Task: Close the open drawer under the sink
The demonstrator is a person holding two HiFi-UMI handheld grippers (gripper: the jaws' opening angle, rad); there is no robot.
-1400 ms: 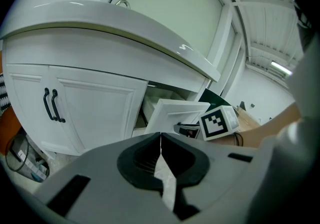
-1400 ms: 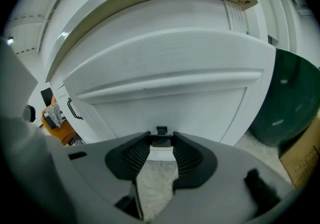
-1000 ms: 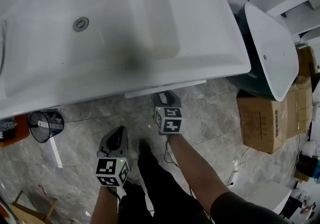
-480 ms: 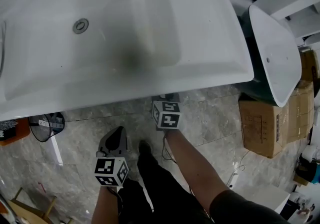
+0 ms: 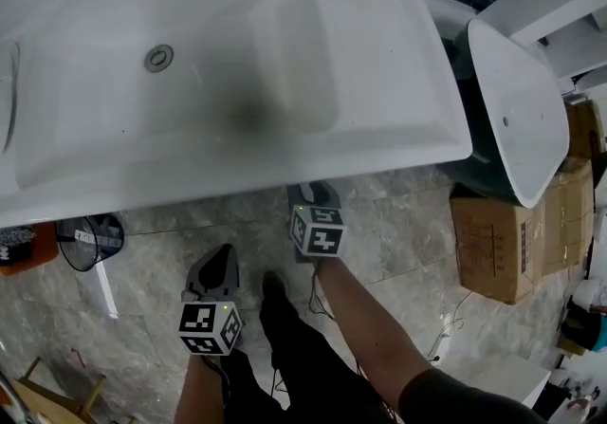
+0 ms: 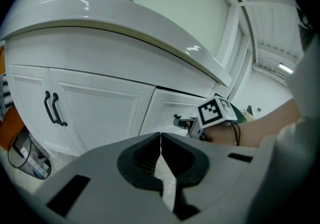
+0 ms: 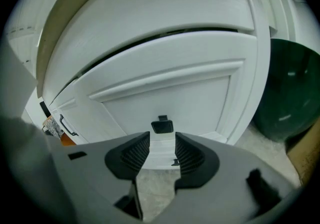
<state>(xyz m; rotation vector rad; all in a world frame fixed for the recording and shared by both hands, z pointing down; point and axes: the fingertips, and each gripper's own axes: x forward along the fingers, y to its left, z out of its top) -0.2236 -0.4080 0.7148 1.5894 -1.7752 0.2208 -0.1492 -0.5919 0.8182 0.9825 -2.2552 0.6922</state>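
Each hand-held gripper has a smooth mid-grey plastic shell, with black ribbed pads (image 7: 136,154) lining the inside of its two jaws and a small dark rectangular slot (image 6: 74,189) cut into the shell. In the head view, the left hand-held gripper (image 5: 220,256) carries at its 6 o'clock end a marker cube (image 5: 211,327) of black-and-white squares with a tiny green light on its top edge. The right hand-held gripper (image 5: 316,191) bears a like cube. A thin dark cable (image 6: 235,133) loops at the right wrist. A dark sleeve (image 5: 465,398) shows at 5 o'clock, with dark trousers (image 5: 303,356) and a dark shoe (image 5: 273,285).
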